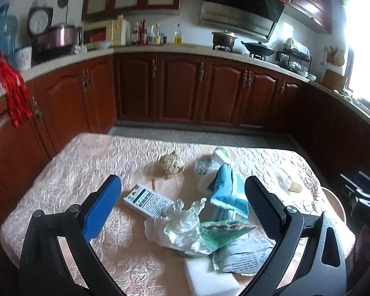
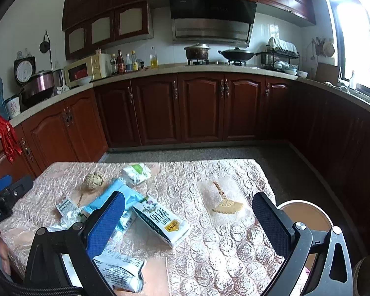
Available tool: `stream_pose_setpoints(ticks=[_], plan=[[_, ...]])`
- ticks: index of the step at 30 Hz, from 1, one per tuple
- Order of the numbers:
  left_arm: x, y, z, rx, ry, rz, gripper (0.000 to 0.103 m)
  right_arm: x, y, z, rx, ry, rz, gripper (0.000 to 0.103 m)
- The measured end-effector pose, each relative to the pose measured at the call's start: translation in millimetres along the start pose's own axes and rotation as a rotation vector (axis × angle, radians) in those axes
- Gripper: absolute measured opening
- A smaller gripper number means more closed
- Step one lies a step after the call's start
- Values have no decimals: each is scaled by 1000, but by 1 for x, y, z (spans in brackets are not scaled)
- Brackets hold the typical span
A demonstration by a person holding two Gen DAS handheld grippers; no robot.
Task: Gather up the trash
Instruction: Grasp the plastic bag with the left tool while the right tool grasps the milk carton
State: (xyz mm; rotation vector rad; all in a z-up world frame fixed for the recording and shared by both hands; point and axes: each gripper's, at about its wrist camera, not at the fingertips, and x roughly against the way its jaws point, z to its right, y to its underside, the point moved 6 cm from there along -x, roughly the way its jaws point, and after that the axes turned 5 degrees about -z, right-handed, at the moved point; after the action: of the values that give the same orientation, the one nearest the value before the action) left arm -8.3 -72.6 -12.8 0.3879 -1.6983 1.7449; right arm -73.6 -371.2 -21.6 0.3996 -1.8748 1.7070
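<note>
A: Pink quilted cloth covers the table in the left wrist view. Left gripper hangs over the trash pile w/ fingers wide apart, nothing between them.

B: What's in the pile?

A: Crumpled clear plastic bag in the middle, green-patterned wrapper touching its right edge. White carton w/ printed text just left of the bag, teal packet behind it. Crumpled paper ball sits farther back, apart from the rest.

B: And the right wrist view?

A: Same table, seen from further right. Right gripper also spread open, empty, above the cloth. Milk carton lies on its side btwn the fingers' line of sight, teal packet beside it, paper ball and a small white-green pack toward the far edge. Gold fan ornament lies alone, well apart to the right. Round bin stands just off the table's right edge.
</note>
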Motion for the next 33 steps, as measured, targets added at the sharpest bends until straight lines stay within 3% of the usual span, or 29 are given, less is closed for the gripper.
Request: stream_pose_setpoints(ticks=[3, 8, 14, 20, 23, 27, 33], plan=[[-7, 3, -9, 21, 33, -52, 100, -11, 6, 0, -3, -35, -44, 102], [-17, 14, -10, -60, 21, -120, 100, -35, 15, -6, 34, -68, -105, 102], [-33, 36, -3, -67, 155, -243, 100, -67, 32, -11, 48, -111, -212, 102], [-57, 42, 0, -81, 150, -291, 100, -89, 40, -23, 33, -207, -319, 102], [-71, 44, -2, -69, 169, -330, 88, -107, 39, -25, 61, -220, -351, 102], [-90, 47, -10, -52, 154, -376, 87, -134, 40, -33, 88, -279, -419, 102], [-113, 48, -25, 13, 176, -437, 85, -179, 45, -55, 227, -318, -526, 102]])
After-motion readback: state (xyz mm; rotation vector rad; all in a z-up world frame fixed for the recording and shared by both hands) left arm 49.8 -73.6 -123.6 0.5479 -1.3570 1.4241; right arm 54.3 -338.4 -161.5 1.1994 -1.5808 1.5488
